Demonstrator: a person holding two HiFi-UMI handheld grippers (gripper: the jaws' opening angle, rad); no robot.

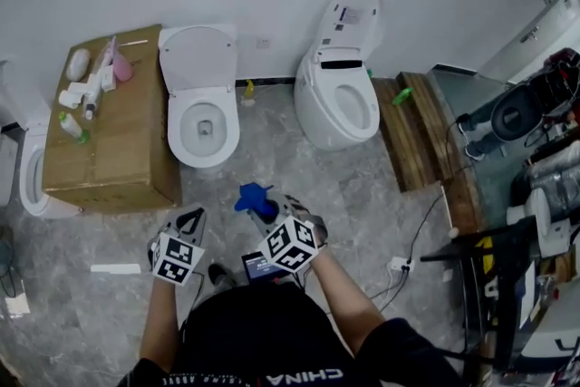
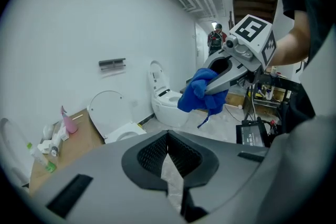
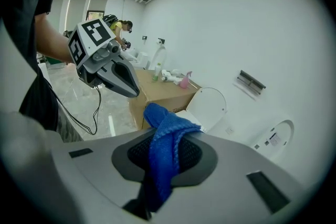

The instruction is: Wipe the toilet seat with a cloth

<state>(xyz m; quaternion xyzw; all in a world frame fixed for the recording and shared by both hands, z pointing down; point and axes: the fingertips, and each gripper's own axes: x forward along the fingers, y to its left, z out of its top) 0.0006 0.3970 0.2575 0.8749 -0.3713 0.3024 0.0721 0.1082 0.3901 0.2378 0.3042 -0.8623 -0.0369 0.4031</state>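
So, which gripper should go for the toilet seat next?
Right, probably. The right gripper is shut on the blue cloth, while the left gripper is shut with nothing between its jaws. Both hang about equally short of the toilet seat.

A blue cloth (image 1: 253, 198) — soft, towel-like and crumpled — is clamped between the closed jaws of the right gripper (image 3: 164, 157), with a bunched fold standing out past the jaw tips and a loose end hanging below. It is held in the air over the grey marbled floor (image 1: 362, 195), near the front of the toilet but apart from it. The toilet seat (image 1: 179, 130) — a white oval ring — is seen lying flat on its bowl, with the white lid (image 1: 198, 59) raised upright against the wall
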